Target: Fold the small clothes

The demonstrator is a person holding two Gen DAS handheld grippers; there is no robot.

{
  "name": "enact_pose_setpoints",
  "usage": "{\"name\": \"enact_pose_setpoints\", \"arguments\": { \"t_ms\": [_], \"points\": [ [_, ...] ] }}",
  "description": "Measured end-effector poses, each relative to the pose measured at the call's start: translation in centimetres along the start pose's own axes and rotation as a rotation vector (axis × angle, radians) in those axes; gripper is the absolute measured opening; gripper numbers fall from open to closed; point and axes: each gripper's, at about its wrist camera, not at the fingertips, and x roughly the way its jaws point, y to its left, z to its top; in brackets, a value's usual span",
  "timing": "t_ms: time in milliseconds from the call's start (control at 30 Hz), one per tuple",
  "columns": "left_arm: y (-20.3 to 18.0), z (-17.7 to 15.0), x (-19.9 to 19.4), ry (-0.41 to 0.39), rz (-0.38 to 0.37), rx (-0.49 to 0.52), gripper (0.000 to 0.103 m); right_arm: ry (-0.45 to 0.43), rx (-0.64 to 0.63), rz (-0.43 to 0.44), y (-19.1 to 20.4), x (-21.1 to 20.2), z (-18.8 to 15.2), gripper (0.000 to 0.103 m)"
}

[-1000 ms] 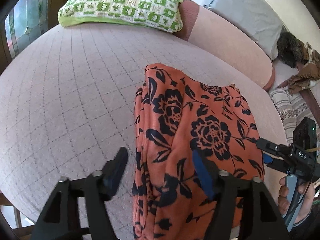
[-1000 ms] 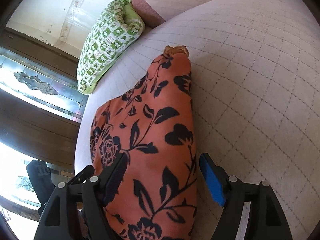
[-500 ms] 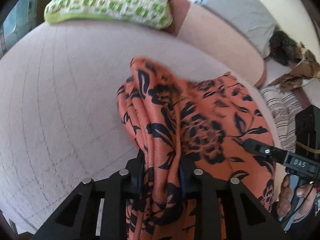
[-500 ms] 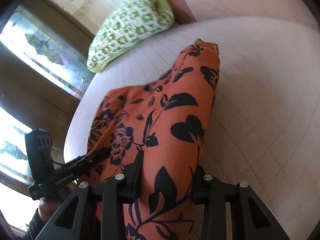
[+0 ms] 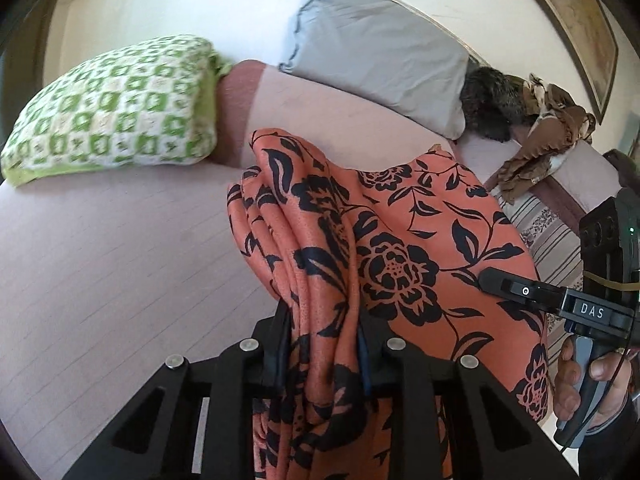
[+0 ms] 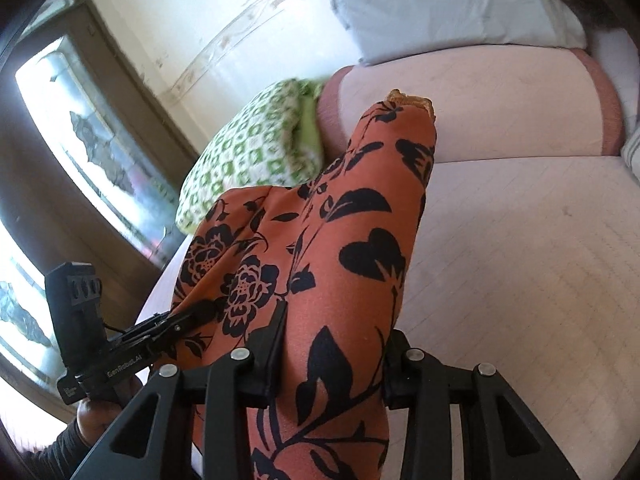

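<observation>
Over the pinkish quilted bed [image 5: 120, 264] hangs an orange floral garment [image 5: 400, 240], pinched by both the left gripper [image 5: 324, 344] and right gripper [image 6: 332, 344]. Writing on them reads "DAS" and "GenRobot.AI". Behind sit a green-checked pillow [image 5: 112, 108], grey pillow [image 5: 376, 52], and window [image 6: 72, 120].

Both grippers now clamp and raise the cloth

The left gripper [image 5: 322, 344] and right gripper [image 6: 334, 354], whose jaws stood wide a second ago, now pinch the orange floral garment [image 5: 400, 248]; its near edge is bunched and lifted off the bed [image 5: 120, 260], and the green pillow [image 5: 112, 104] sits lower at 10 o'clock.
</observation>
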Motion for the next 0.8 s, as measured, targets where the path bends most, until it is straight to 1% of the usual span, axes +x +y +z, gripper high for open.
{"name": "enact_pose_setpoints", "arguments": {
  "t_ms": [133, 200, 267, 300, 333, 367, 400, 433, 467, 567, 600, 633, 667, 733, 800],
  "points": [
    [-0.4, -0.5, 3.7, 0.04, -0.004, -0.002, 0.028, 0.01, 0.036, -0.016, -3.4, 0.9, -0.2, 0.039],
    [-0.4, -2.1, 5.0, 0.08, -0.01, -0.01, 0.028, 0.03, 0.059, -0.025, -4.8, 1.8, -1.2, 0.039],
    [-0.1, -3.6, 6.7, 0.119, -0.008, -0.023, 0.031, 0.063, 0.087, -0.036, -6.9, 3.3, -2.7, 0.039],
    [0.5, -5.0, 8.3, 0.168, 0.004, -0.043, 0.033, 0.093, 0.12, -0.035, -8.1, 4.4, -3.6, 0.041],
    [1.1, -6.0, 9.5, 0.215, 0.016, -0.063, 0.035, 0.133, 0.163, -0.049, -9.4, 5.6, -4.7, 0.046],
    [1.4, -6.7, 10.5, 0.256, 0.036, -0.078, 0.041, 0.165, 0.188, -0.081, -10.4, 6.5, -5.3, 0.05],
    [2.2, -7.5, 10.8, 0.269, 0.025, -0.105, 0.048, 0.21, 0.201, -0.141, -11.3, 7.4, -6.2, 0.055],
    [2.6, -7.6, 10.3, 0.257, 0.025, -0.117, 0.054, 0.206, 0.206, -0.159, -11.6, 7.3, -6.8, 0.062],
    [2.7, -7.5, 9.7, 0.246, 0.035, -0.114, 0.056, 0.179, 0.204, -0.154, -11.5, 6.7, -6.7, 0.064],
    [1.6, -5.9, 6.8, 0.17, 0.086, -0.03, 0.056, 0.095, 0.134, -0.224, -9.7, 3.9, -5.6, 0.064],
    [1.1, -4.9, 5.9, 0.135, 0.106, 0.004, 0.056, 0.062, 0.129, -0.214, -9.2, 2.6, -5.1, 0.064],
    [0.7, -4.2, 5.5, 0.116, 0.112, 0.021, 0.056, 0.026, 0.137, -0.175, -8.6, 1.7, -4.5, 0.067],
    [0.2, -3.5, 5.3, 0.098, 0.113, 0.035, 0.056, 0.006, 0.148, -0.136, -8.2, 1.3, -4.2, 0.073],
    [-0.7, -2.1, 5.7, 0.076, 0.111, 0.066, 0.056, -0.01, 0.188, -0.041, -7.6, 0.8, -4.2, 0.076],
    [-2.2, -1.4, 6.4, 0.062, 0.127, 0.096, 0.056, 0.005, 0.268, 0.043, -7.6, 0.6, -5.5, 0.076]
  ]
}}
